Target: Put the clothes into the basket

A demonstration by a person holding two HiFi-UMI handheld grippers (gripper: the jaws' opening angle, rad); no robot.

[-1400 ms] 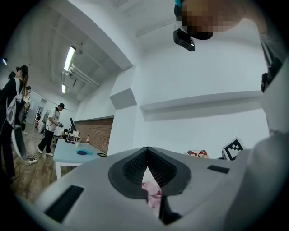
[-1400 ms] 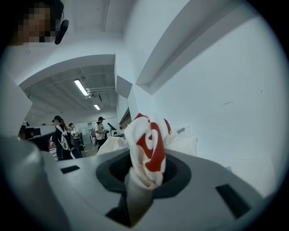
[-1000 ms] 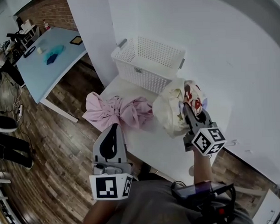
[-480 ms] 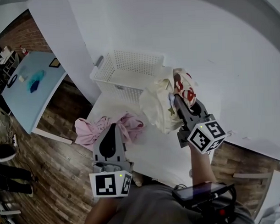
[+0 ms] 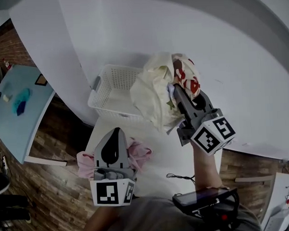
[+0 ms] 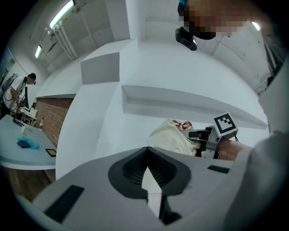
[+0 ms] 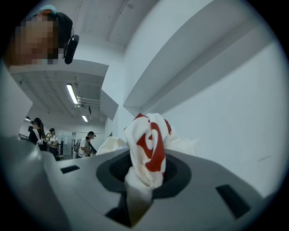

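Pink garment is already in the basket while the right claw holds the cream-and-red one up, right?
No. The head view shows the pink garment on the table, outside the basket; the right claw does hold the cream-and-red one up.

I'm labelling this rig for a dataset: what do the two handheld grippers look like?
Both the left gripper and the right gripper are grey, tapering to two jaws lined with black ribbed pads. Each carries a white cube printed with black square markers at its rear.
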